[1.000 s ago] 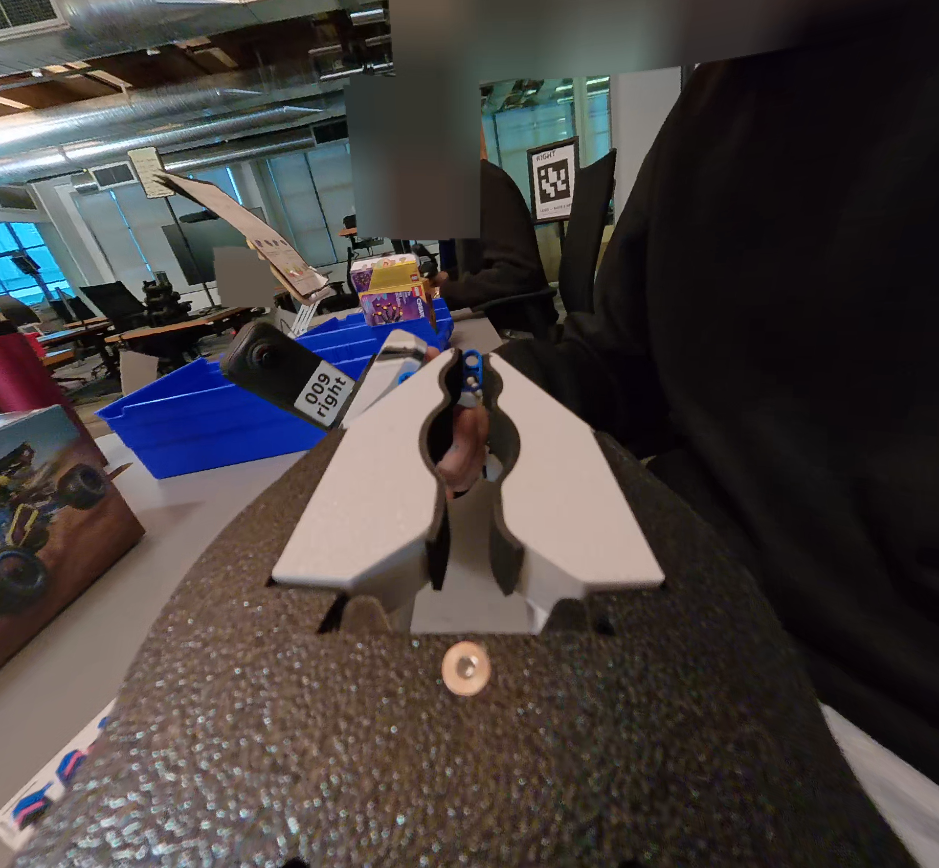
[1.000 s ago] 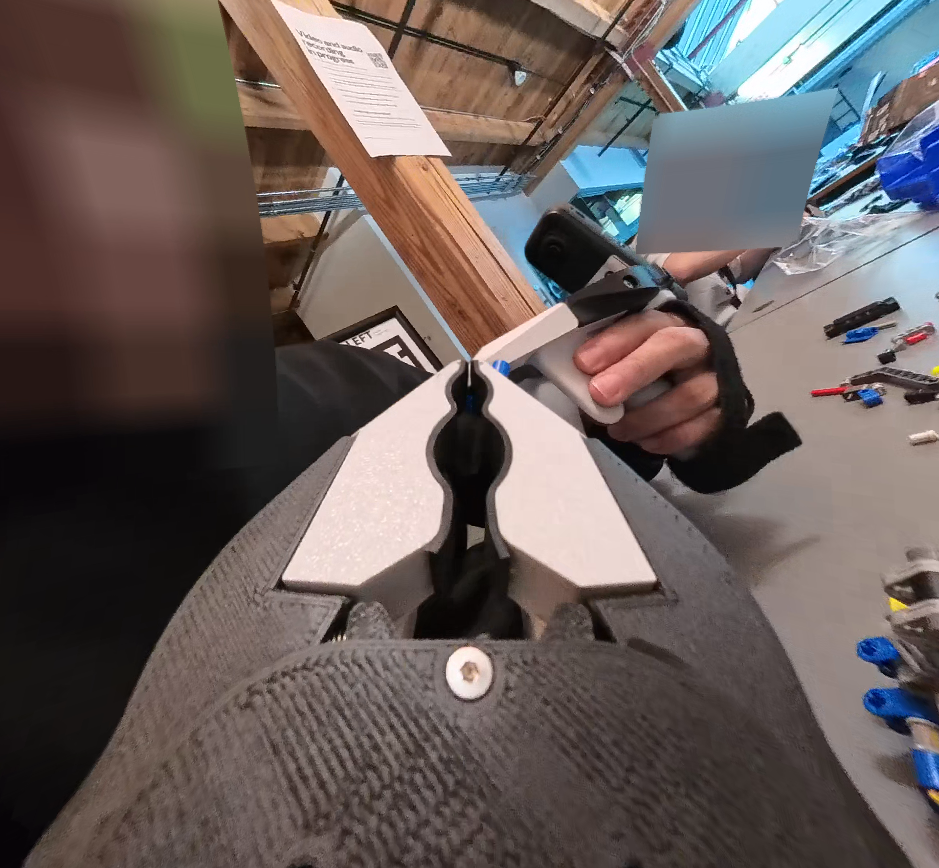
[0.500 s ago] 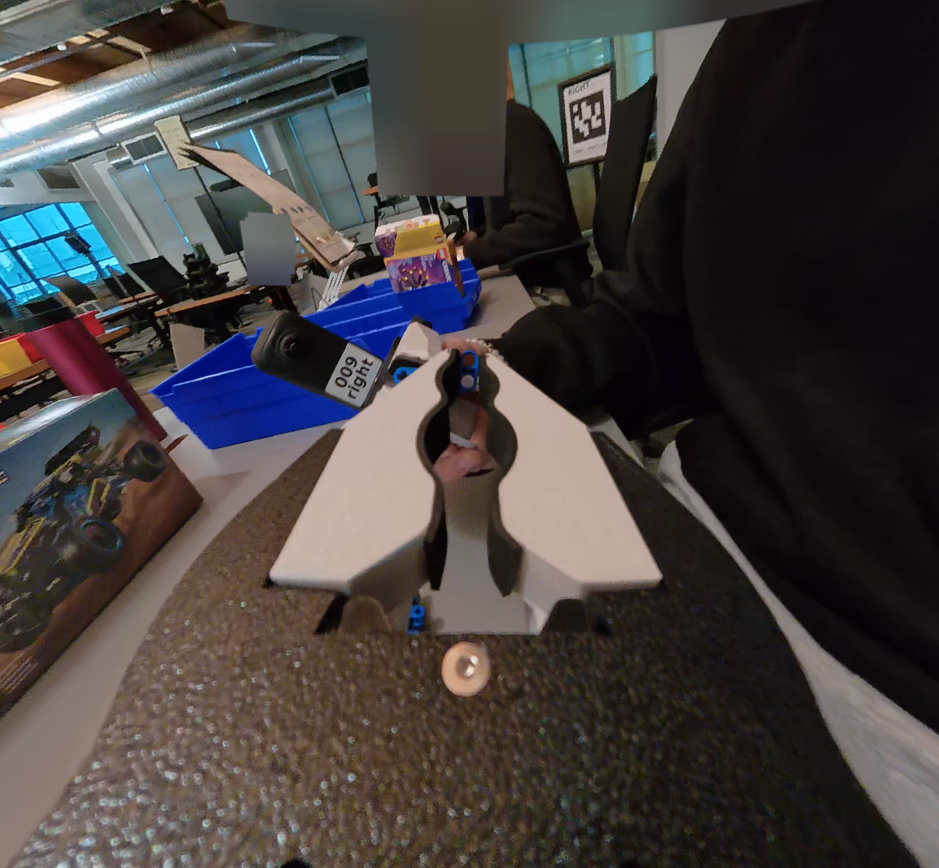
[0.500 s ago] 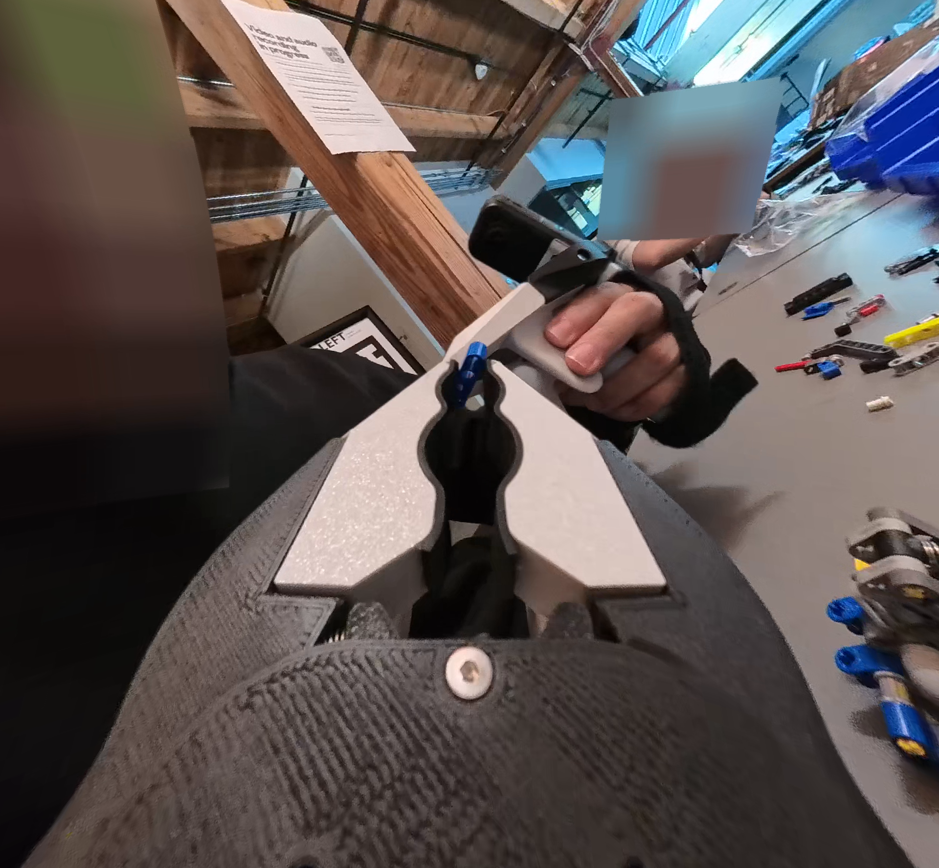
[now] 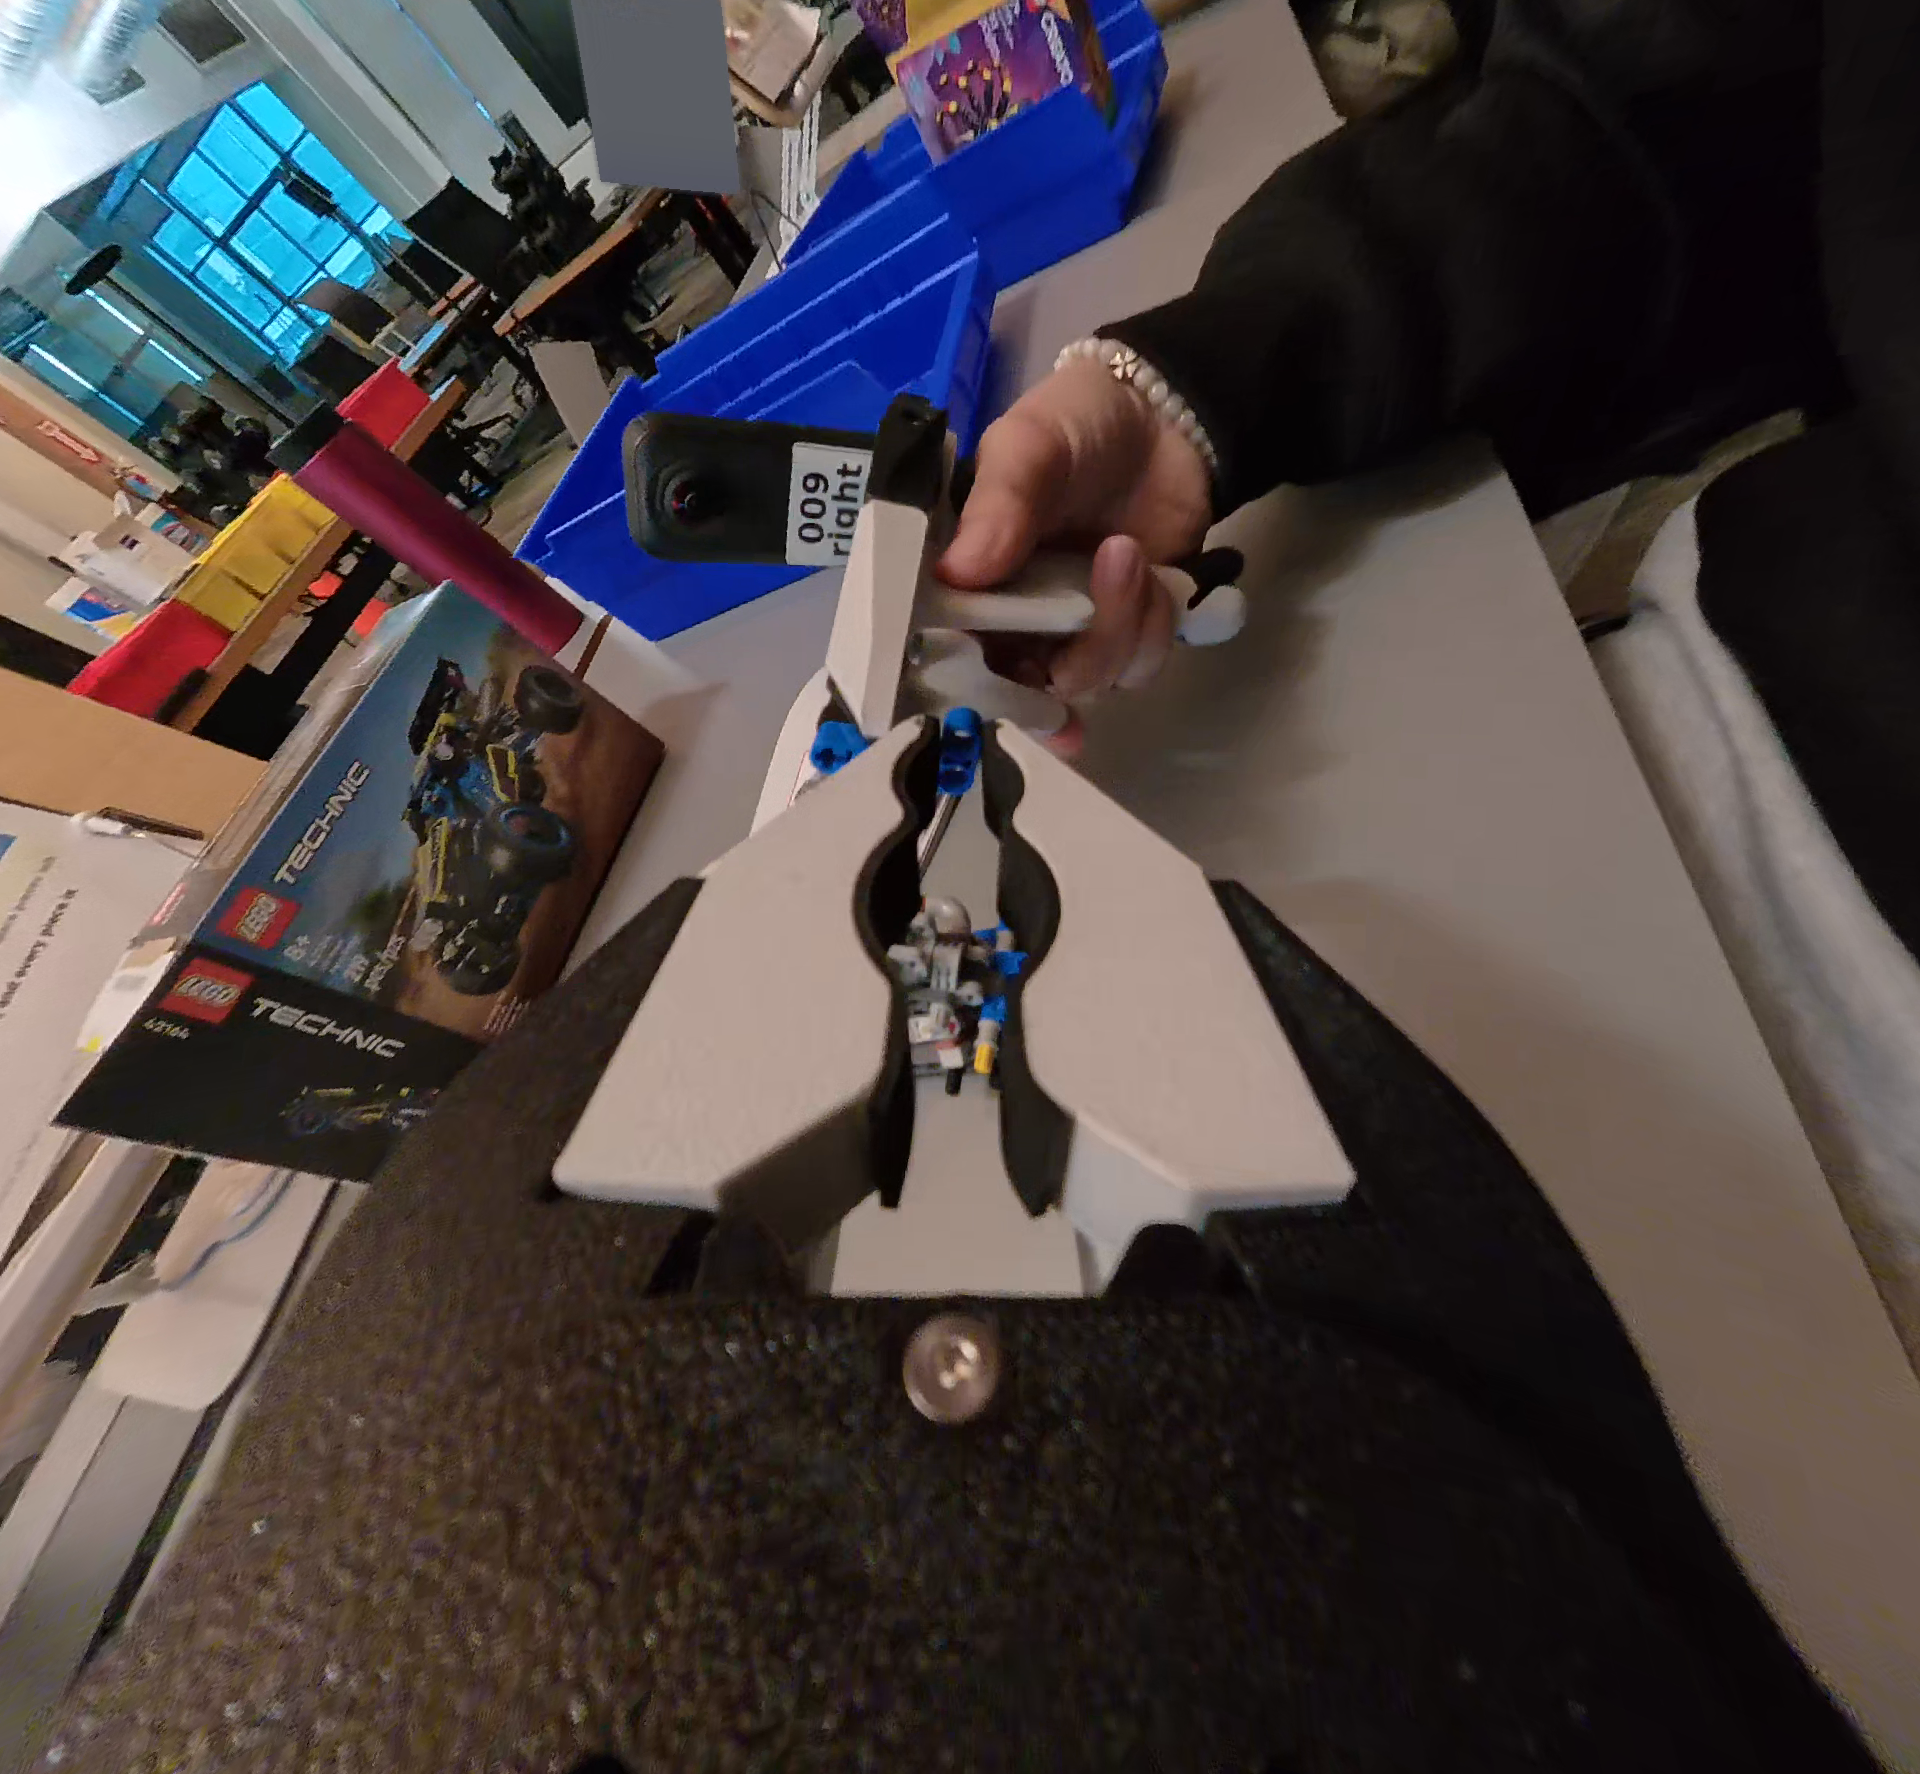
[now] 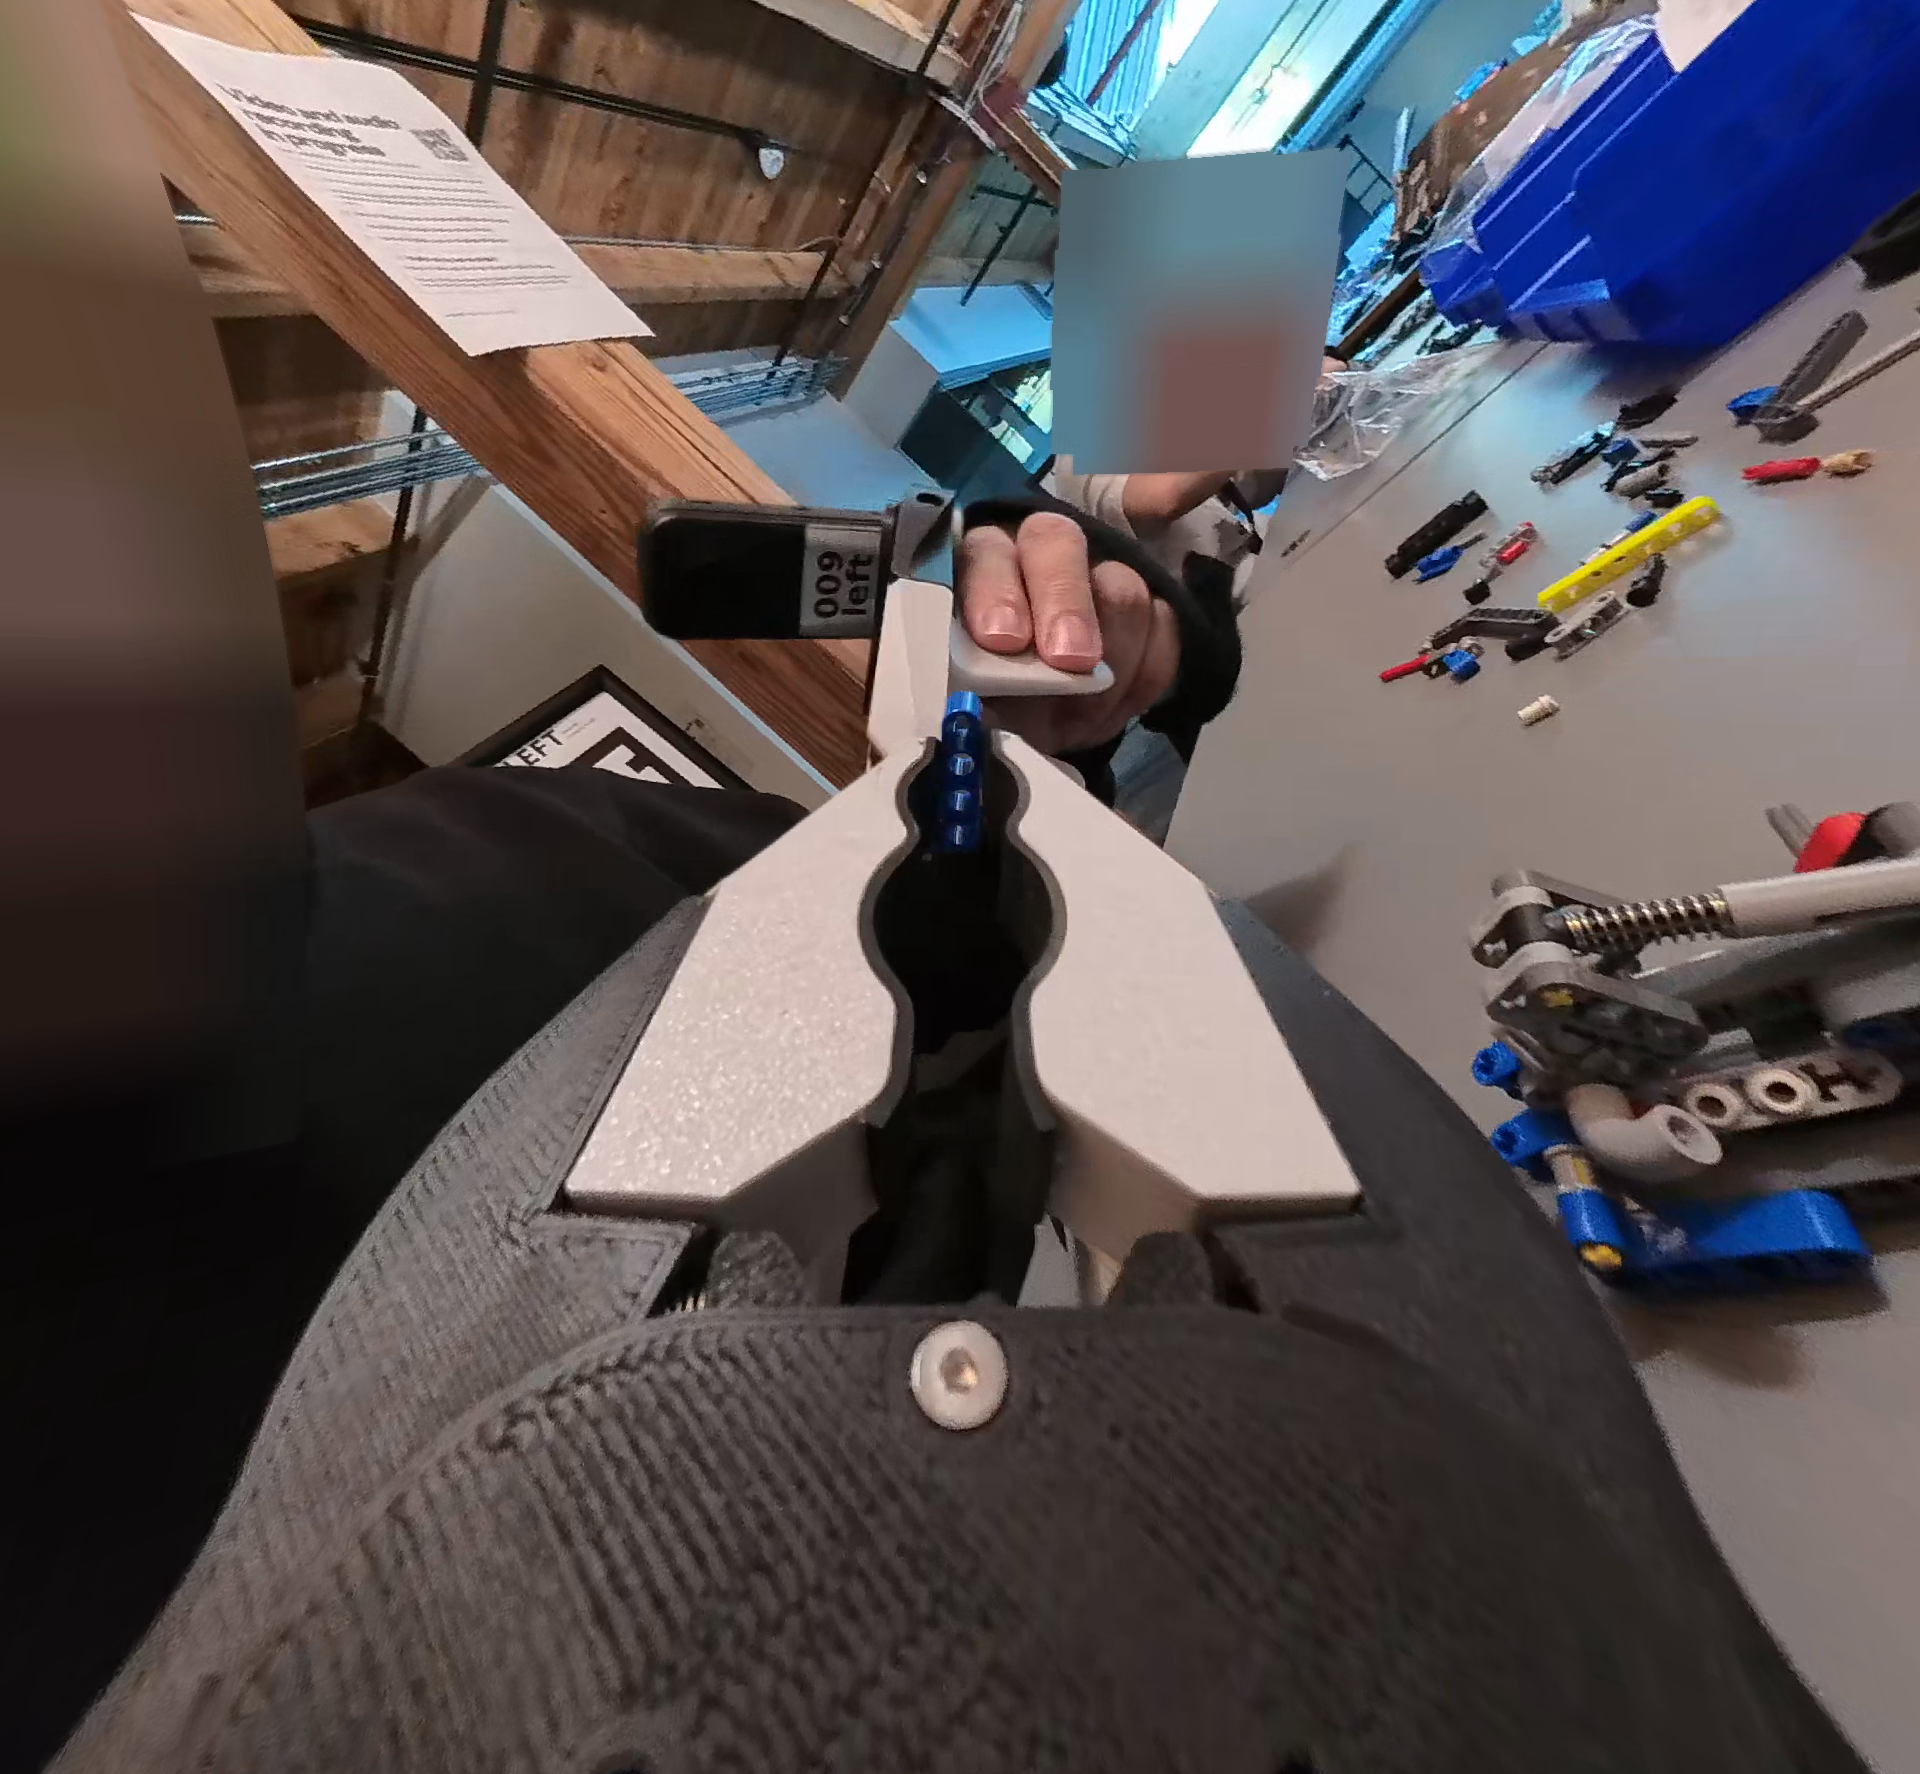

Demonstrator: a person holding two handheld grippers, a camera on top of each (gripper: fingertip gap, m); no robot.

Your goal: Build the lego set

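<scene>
a small blue lego beam (image 6: 958, 774) sits pinched at the very tips of the right gripper (image 6: 961, 768), at the centre of the right wrist frame, its long axis running straight out along the fingers (image 6: 1122, 945) so that its far end pokes past them toward the left gripper's handle. in the left wrist frame the left gripper (image 5: 961, 758) is closed narrow on a blue lego piece (image 5: 958, 750) at frame centre, with a thin grey rod below it between the fingers; whether this is the same beam held from both sides i cannot tell. the two grippers face each other almost tip to tip, each with the person's hand (image 5: 1081, 540) around the handle just beyond. the half-built lego model (image 6: 1704, 1028), grey with blue pins and a spring, lies on the grey table (image 6: 1558, 768) at the right edge of the right wrist frame, lower right of the right fingers and well apart from the held piece; it also shows small through the gap in the left fingers. so the right gripper looks nearer the model, and the coming move likely means carrying the piece down and rightward to it. loose parts (image 6: 1621, 561) are scattered in the upper right, blue bins (image 5: 831, 342) beyond, a lego box (image 5: 395, 893) at left.
</scene>
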